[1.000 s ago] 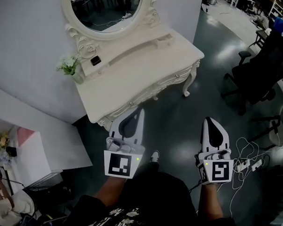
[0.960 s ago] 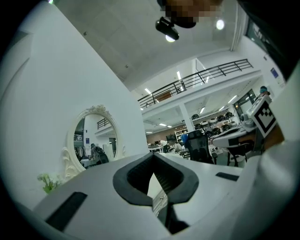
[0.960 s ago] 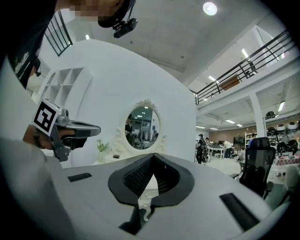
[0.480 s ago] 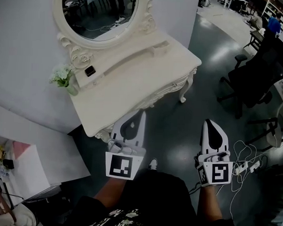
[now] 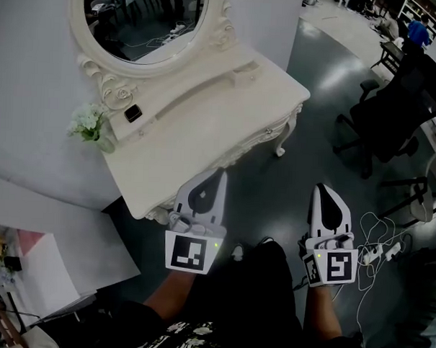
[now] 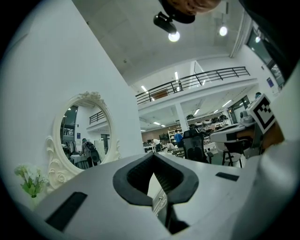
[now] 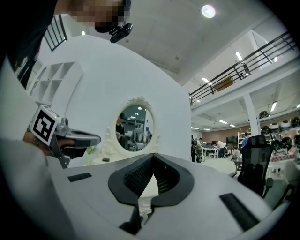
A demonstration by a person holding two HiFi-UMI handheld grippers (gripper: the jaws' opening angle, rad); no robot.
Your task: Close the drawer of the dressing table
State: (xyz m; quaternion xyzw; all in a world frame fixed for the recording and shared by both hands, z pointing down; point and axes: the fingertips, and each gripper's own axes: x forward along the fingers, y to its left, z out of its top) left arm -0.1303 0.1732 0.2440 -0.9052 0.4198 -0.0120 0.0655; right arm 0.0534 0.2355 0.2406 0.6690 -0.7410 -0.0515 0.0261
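Head view looks steeply down on a cream carved dressing table [image 5: 206,126] standing against a white wall, with an oval mirror in an ornate cream frame [image 5: 226,29] at its back. A small bunch of white flowers [image 5: 87,121] sits at the tabletop's left end, and just beside it lies a small dark square object [image 5: 132,114] whose face is too small to read. The only markings that can be made out are the black-and-white square codes on the two gripper cubes, which are patterns rather than letters. The drawer [image 5: 252,142] is in the scalloped front rail under the tabletop's near edge. It seems to lie flush with that rail, though the steep angle leaves this uncertain. The left gripper [image 5: 219,175] points level at that front, its tip near the rail but apart from it. In the left gripper view its black ribbed fingers [image 6: 136,176] are pressed together with nothing between them, and a strip of the drawer front with a small knob shows past them. The right gripper [image 5: 320,187] hangs over the dark grey floor [image 5: 313,152], well to the right of the table leg. Its fingers [image 7: 133,180] are likewise pressed together and empty. A black office chair [image 5: 401,105] and white cables [image 5: 377,249] lie to the right. Compared with a second ago, the table, flowers and mirror have slid leftward in the view, while both grippers sit almost where they were.
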